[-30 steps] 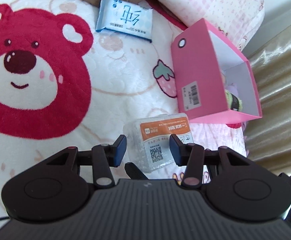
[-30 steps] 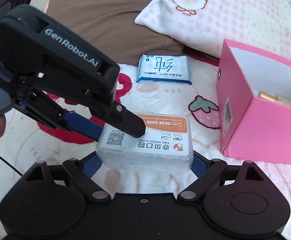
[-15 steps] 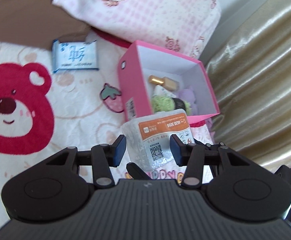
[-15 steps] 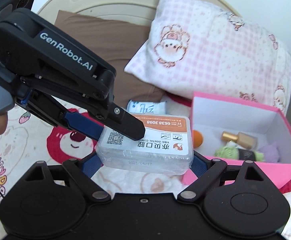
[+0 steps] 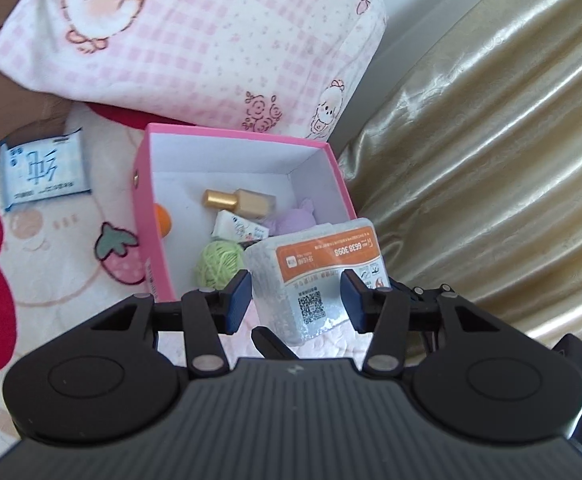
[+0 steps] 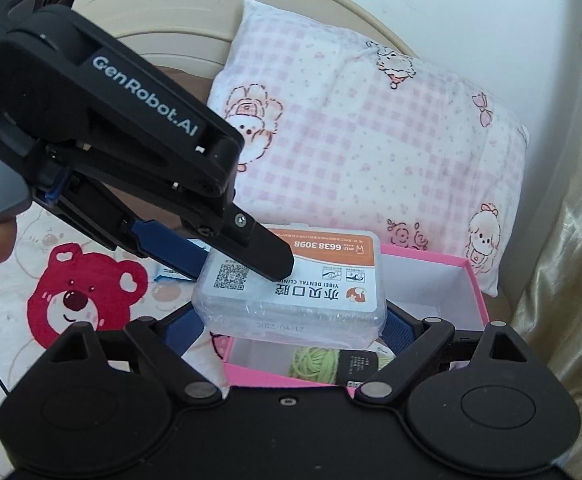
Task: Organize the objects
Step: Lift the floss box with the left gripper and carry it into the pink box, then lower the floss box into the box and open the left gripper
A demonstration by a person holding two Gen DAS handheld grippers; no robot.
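A clear plastic box with an orange dental-clinic label [image 5: 315,276] [image 6: 291,292] is held in the air over the near edge of the open pink box [image 5: 247,142] [image 6: 435,258]. My right gripper [image 6: 291,320] is shut on its two ends. My left gripper [image 5: 295,300] reaches in from the left, one finger above the box and one below it, holding it by the QR-code end [image 6: 231,276]. The pink box holds a gold-capped bottle [image 5: 239,200], green yarn [image 5: 219,264], an orange ball [image 5: 162,220] and a purple item [image 5: 295,216].
A blue tissue pack [image 5: 43,168] lies on the bear-print blanket [image 5: 51,260] left of the pink box. A pink checked pillow [image 5: 195,40] lies behind it. A gold curtain [image 5: 491,160] hangs on the right.
Both grippers have carried the clear box up off the blanket and to the right, from beside the pink box to above its near edge.
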